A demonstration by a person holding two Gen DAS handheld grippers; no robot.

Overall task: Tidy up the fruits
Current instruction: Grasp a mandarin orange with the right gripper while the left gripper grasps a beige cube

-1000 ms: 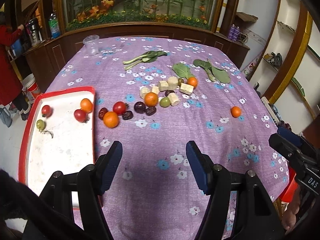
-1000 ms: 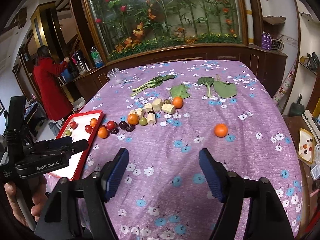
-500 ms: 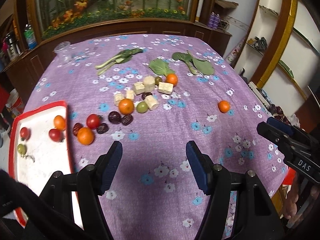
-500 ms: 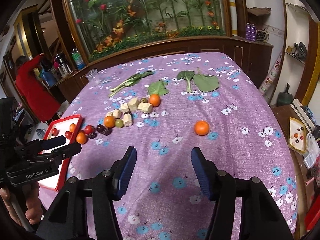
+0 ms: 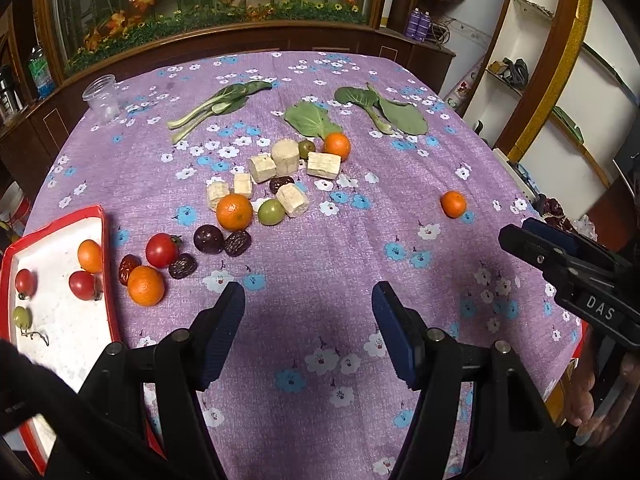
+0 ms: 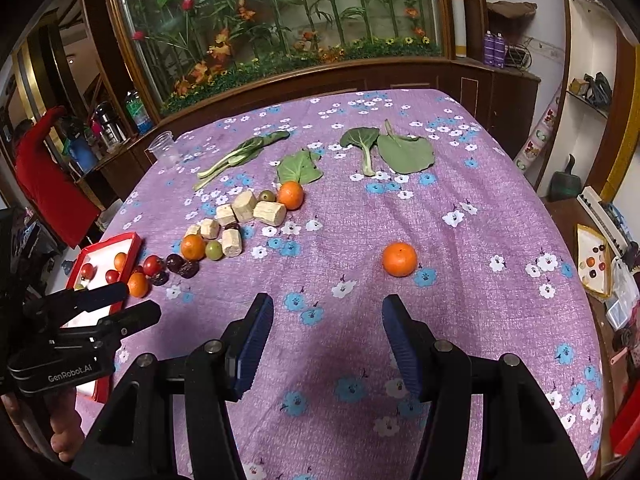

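Your right gripper [image 6: 327, 336] has just closed a bit, with nothing between its jaws, and it still gapes. You look set to grab the lone orange [image 6: 399, 259] at 12 o'clock from it. Your left gripper [image 5: 308, 322] is open and empty. The red tray [image 5: 105, 240] at 9 o'clock holds 4 fruits, maybe more.

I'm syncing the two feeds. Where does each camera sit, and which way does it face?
Left wrist: on the left claw, angled down over the table; a dark sleeve at lower left, and the right claw at right.
Right wrist: on the right claw, facing likewise; the left claw and a hand below it at left.
Shared: red tray, lone orange.
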